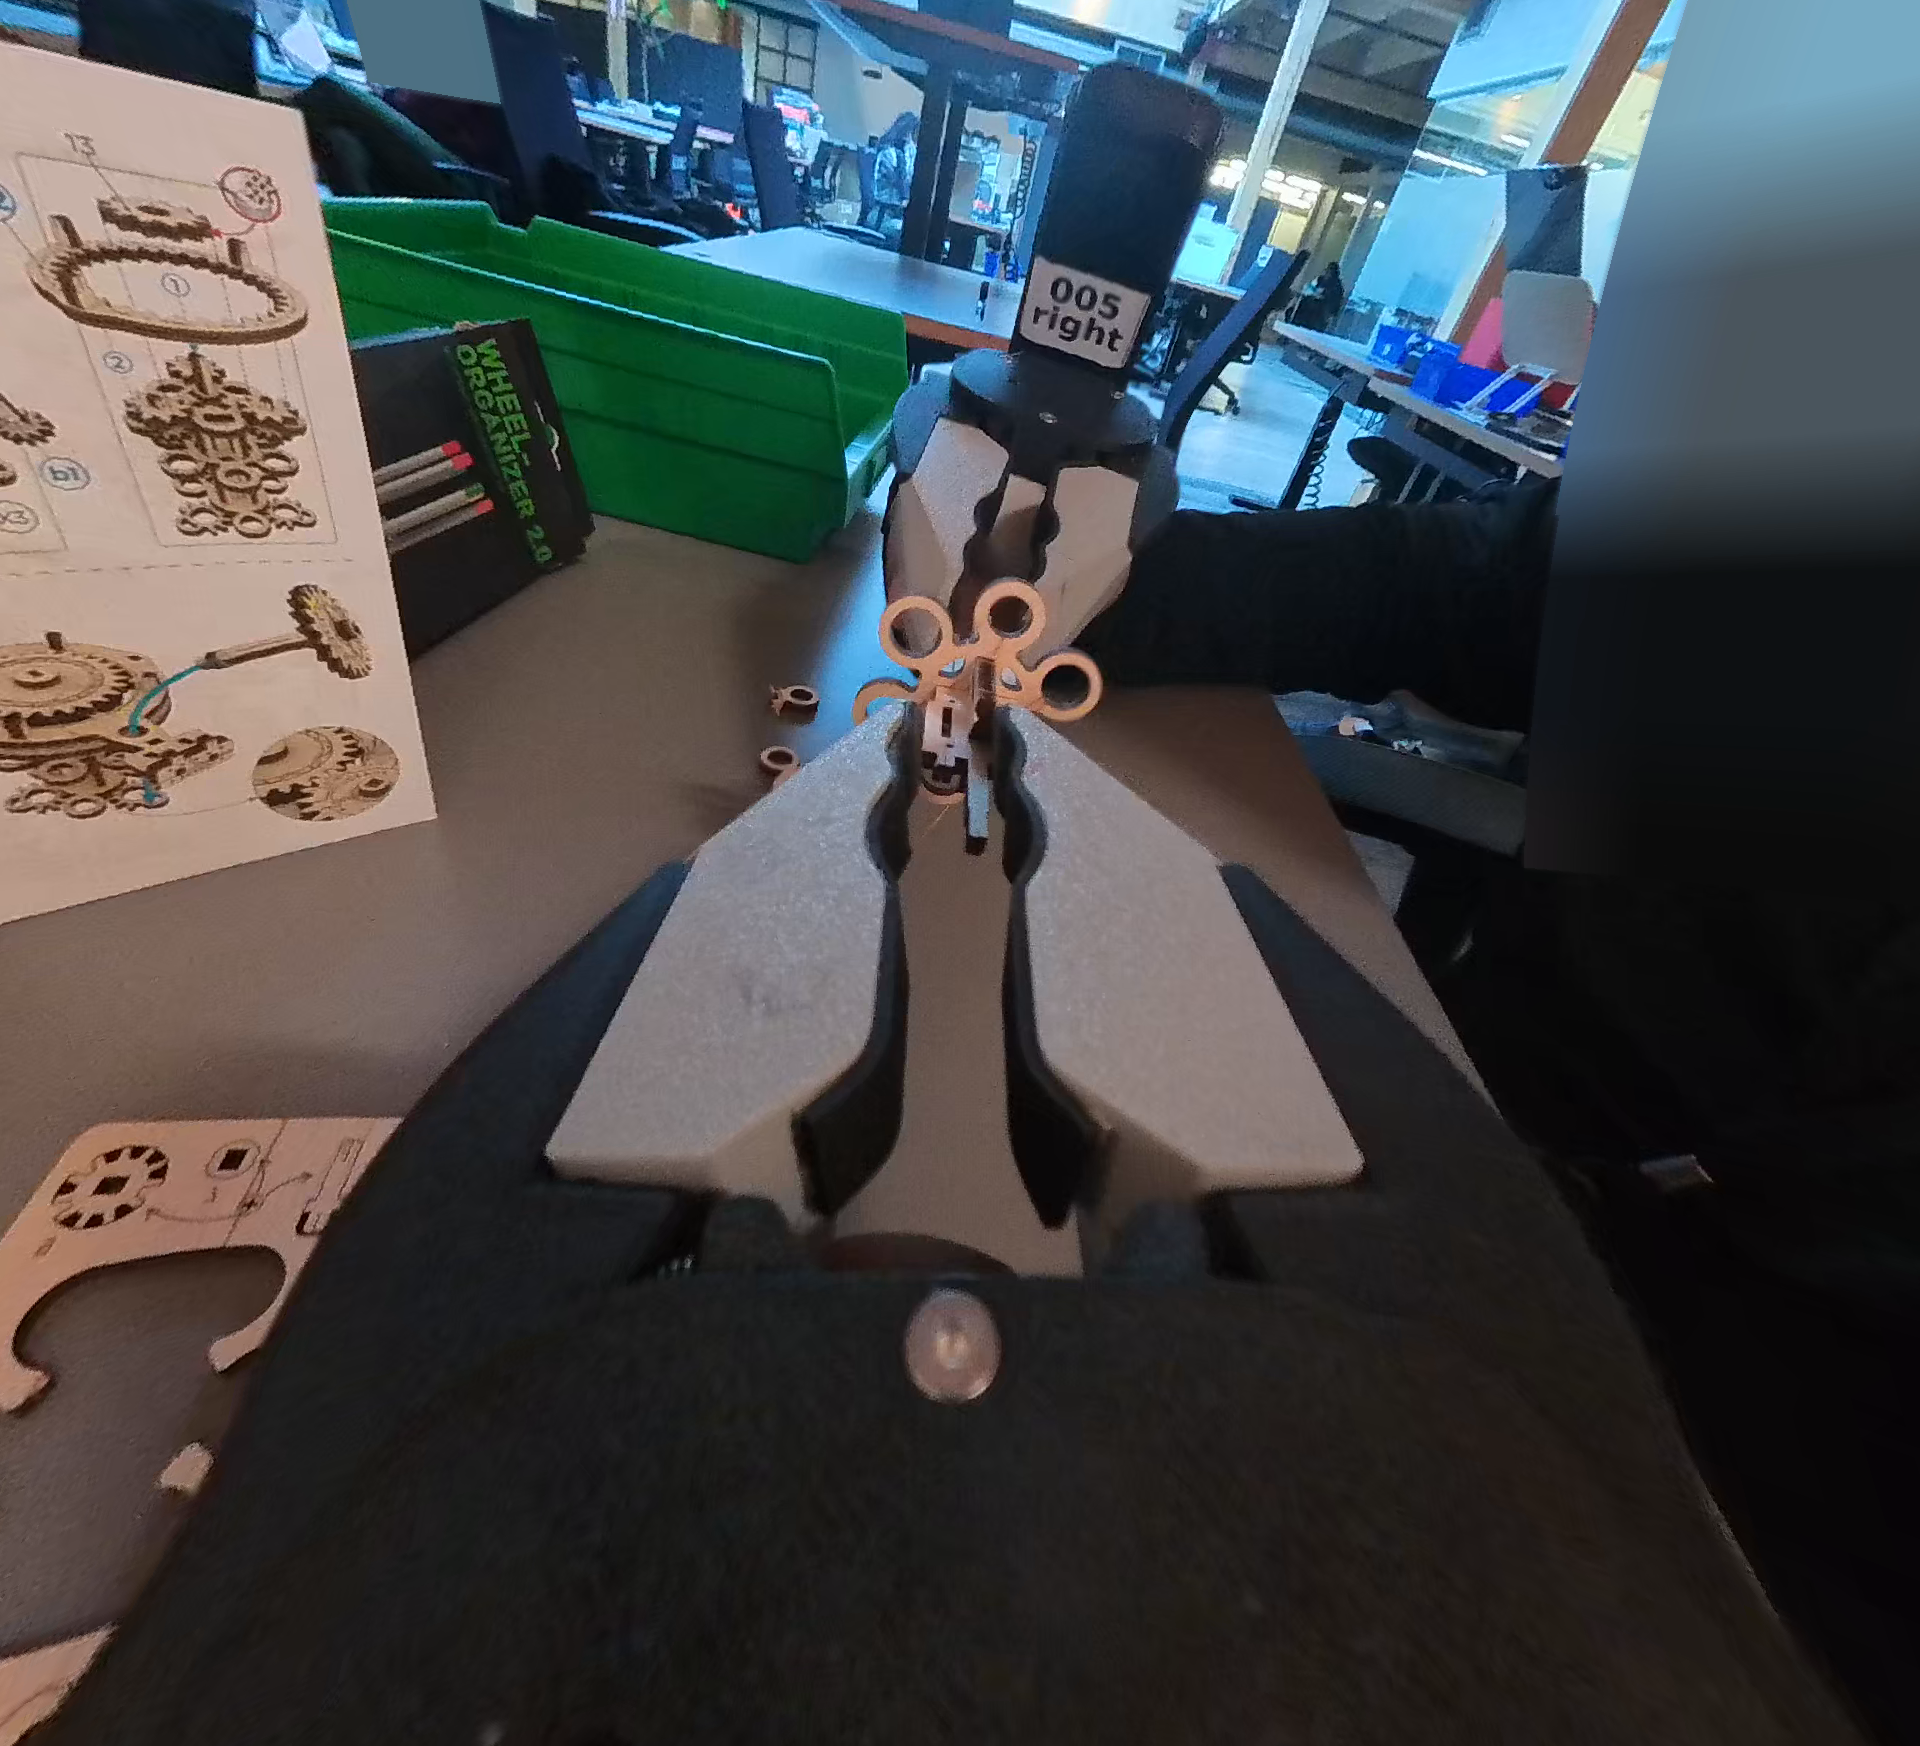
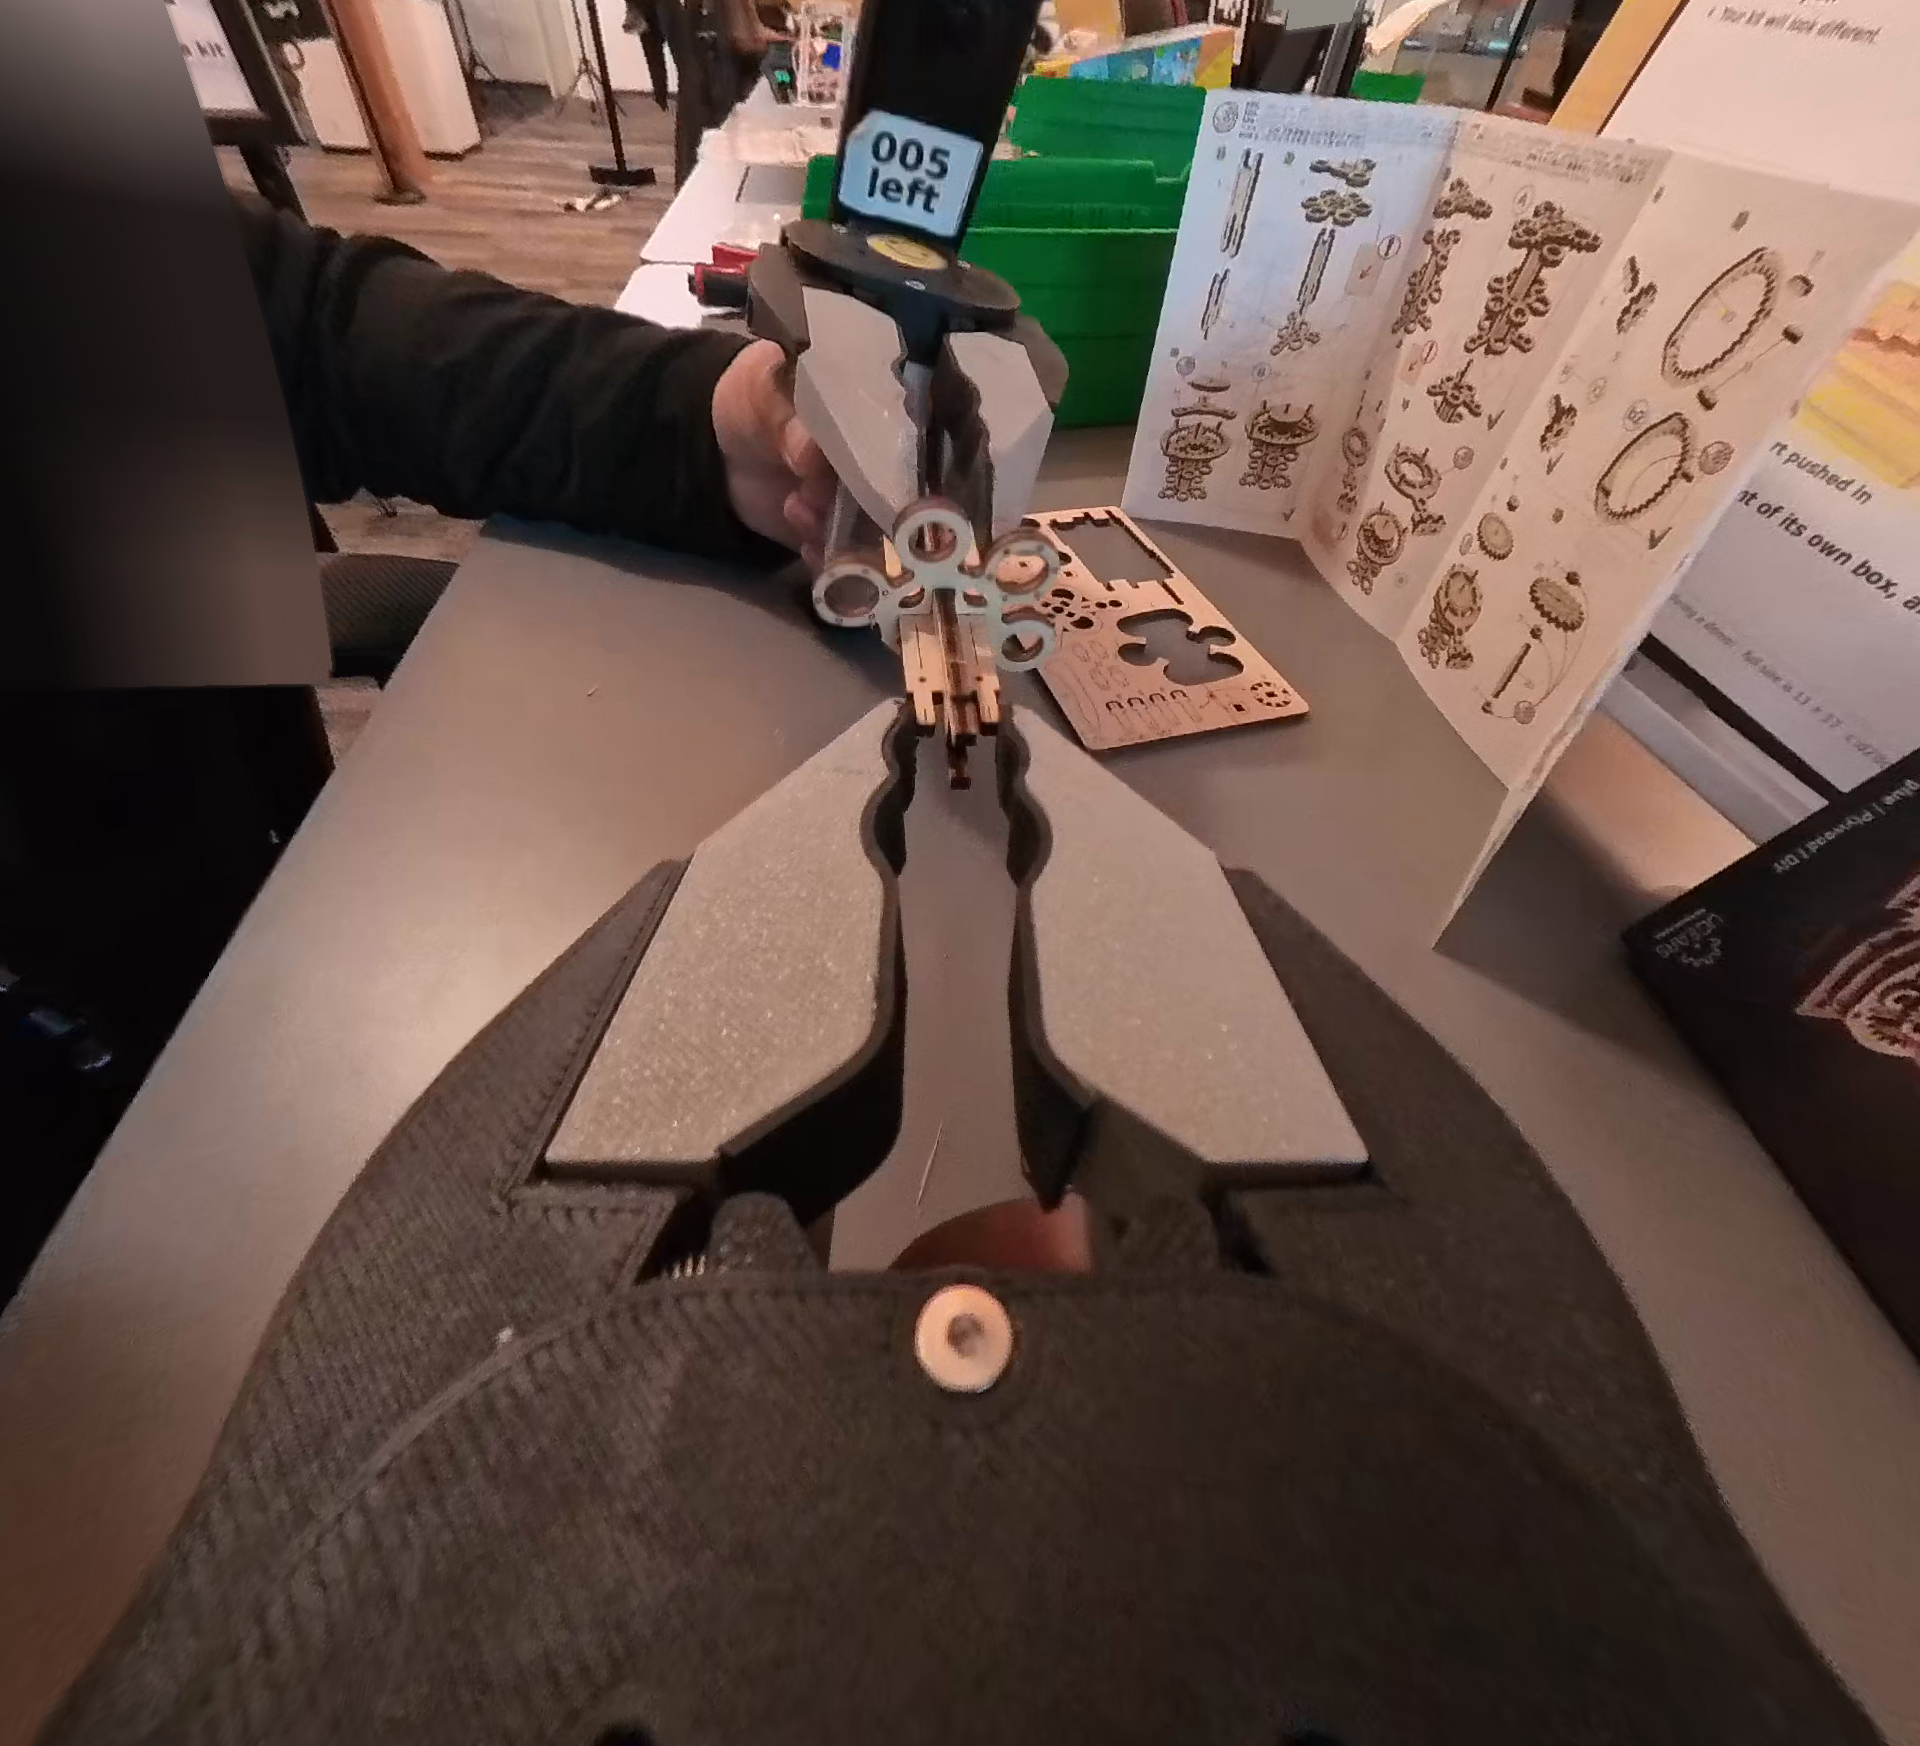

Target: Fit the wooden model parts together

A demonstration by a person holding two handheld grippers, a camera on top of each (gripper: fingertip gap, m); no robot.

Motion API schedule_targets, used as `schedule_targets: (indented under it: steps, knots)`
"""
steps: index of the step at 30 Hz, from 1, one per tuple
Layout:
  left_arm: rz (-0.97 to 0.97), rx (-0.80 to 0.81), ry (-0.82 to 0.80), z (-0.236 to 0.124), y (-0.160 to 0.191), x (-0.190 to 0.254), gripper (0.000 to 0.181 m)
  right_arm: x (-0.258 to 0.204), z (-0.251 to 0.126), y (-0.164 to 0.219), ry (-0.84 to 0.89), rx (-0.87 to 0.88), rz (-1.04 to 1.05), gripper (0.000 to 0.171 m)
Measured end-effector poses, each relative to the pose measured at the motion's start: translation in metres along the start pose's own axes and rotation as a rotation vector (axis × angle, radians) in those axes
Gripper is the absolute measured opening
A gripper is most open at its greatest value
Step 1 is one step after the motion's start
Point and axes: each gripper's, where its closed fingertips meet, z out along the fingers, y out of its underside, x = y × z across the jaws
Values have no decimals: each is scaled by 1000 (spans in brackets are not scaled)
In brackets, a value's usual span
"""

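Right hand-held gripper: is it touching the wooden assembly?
Touching. Right wrist view: the right hand-held gripper closes its fingertips on the wooden assembly, gripping its slatted stem.

Wooden model (image 2: 940, 626) between two claws (image 2: 951, 740)

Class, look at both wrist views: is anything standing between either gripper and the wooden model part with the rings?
Nothing visible does. The left gripper and the right gripper meet at the wooden ring part from opposite sides, each closed on its stem.

Pale tan wooden model (image 2: 940, 600) (ringed), seemingly plain grey table (image 2: 623, 709)
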Motion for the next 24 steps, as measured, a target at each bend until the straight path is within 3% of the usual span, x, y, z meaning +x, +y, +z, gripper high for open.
schedule_targets:
  steps: [6, 14, 18, 24]
  knots:
    - [-31, -43, 32, -4, 1, 0, 11, 2, 0, -6, -15, 28, 13, 11]
    - [45, -106, -76, -22, 5, -18, 26, 14, -7, -3, -26, 31, 171, 11]
    - [79, -114, -78, -18, 7, -15, 25, 18, -5, 6, -20, -9, 212, 12]
    - [206, -254, -113, -2, 32, -12, 18, 9, -1, 0, -41, 4, 180, 11]
